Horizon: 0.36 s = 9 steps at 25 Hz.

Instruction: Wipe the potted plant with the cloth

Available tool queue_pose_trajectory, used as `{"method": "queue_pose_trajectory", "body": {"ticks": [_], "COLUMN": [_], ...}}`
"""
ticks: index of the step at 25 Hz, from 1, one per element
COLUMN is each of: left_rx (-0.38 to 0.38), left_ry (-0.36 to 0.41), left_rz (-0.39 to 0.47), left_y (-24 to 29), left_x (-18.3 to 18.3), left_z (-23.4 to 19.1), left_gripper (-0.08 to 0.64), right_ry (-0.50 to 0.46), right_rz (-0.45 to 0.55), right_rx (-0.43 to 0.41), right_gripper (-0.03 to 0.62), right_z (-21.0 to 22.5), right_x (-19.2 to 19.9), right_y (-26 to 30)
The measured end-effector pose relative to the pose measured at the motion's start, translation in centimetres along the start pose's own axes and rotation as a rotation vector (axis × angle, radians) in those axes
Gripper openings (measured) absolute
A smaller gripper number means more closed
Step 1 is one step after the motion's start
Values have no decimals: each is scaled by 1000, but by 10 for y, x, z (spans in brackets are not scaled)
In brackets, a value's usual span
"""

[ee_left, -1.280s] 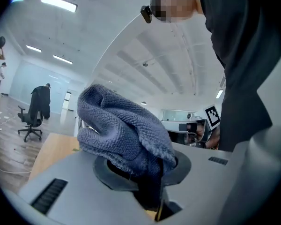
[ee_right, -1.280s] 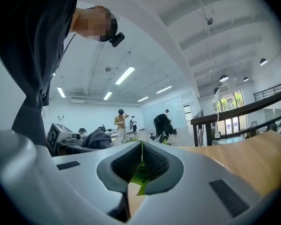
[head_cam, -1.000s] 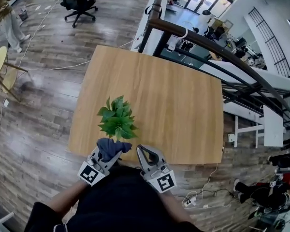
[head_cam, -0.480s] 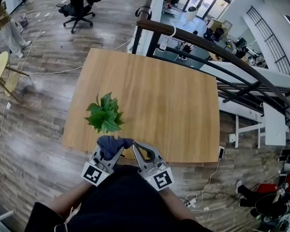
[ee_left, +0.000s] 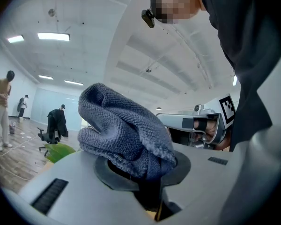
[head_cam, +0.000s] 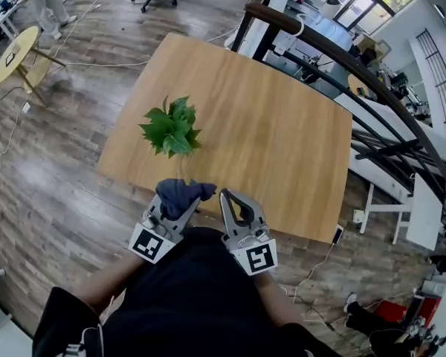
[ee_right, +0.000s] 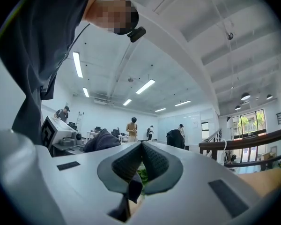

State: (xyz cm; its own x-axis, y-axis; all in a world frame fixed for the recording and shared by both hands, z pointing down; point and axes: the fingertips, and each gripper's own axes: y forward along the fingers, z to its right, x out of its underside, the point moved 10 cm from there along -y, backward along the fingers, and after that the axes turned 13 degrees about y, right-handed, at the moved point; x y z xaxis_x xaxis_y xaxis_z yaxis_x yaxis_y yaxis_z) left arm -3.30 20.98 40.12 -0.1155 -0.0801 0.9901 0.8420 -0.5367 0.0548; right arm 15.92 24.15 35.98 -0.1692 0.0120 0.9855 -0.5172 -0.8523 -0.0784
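Both grippers are pulling back from the plant: a second ago the cloth was brushing the leaves, now it is hanging apart at the table's near edge. Left gripper (head_cam: pixel 177 207) is clamping the bunched grey-blue terry cloth (head_cam: pixel 181 192). Right gripper (head_cam: pixel 226 197) is carrying nothing, jaws pressed together. Cubes are showing black-and-white square markers, no readable text. Potted plant (head_cam: pixel 171 127), pointed green leaves hiding the pot, is standing by the left edge, toward the near-left corner of the pale wood-grain table (head_cam: pixel 267 125).

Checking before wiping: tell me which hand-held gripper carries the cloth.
The left hand-held gripper: its jaws are clamped on a bunched grey-blue terry cloth, while the right hand-held gripper is shut on nothing.
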Motion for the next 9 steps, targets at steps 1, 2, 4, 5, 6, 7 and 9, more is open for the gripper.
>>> {"method": "queue_pose_trajectory", "body": {"ticks": [1, 2, 4, 5, 6, 7, 9], "left_rx": [-19, -34, -56, -66, -75, -83, -99], "left_ry": [3, 7, 13, 12, 11, 10, 7], "left_rz": [-3, -4, 0, 2, 3, 5, 15], "left_y": [-2, -4, -7, -9, -11, -12, -15], "left_x": [-1, -2, -6, -8, -10, -12, -17], "left_z": [3, 5, 12, 16, 21, 26, 35], "left_gripper": [92, 92, 92, 92, 92, 92, 92], "right_ry": [-6, -13, -22, -25, -27, -27, -25], "right_rz": [-1, -2, -4, -7, -10, -13, -18], "right_rx": [-3, -1, 2, -1, -6, -11, -20], "right_gripper": [17, 17, 18, 17, 17, 17, 17], "right_z": [-1, -1, -2, -3, -5, -6, -9], "right_x": [-1, -2, -3, -4, -4, -4, -5], "right_y": [-4, -8, -17, -22, -27, -32, -41]}}
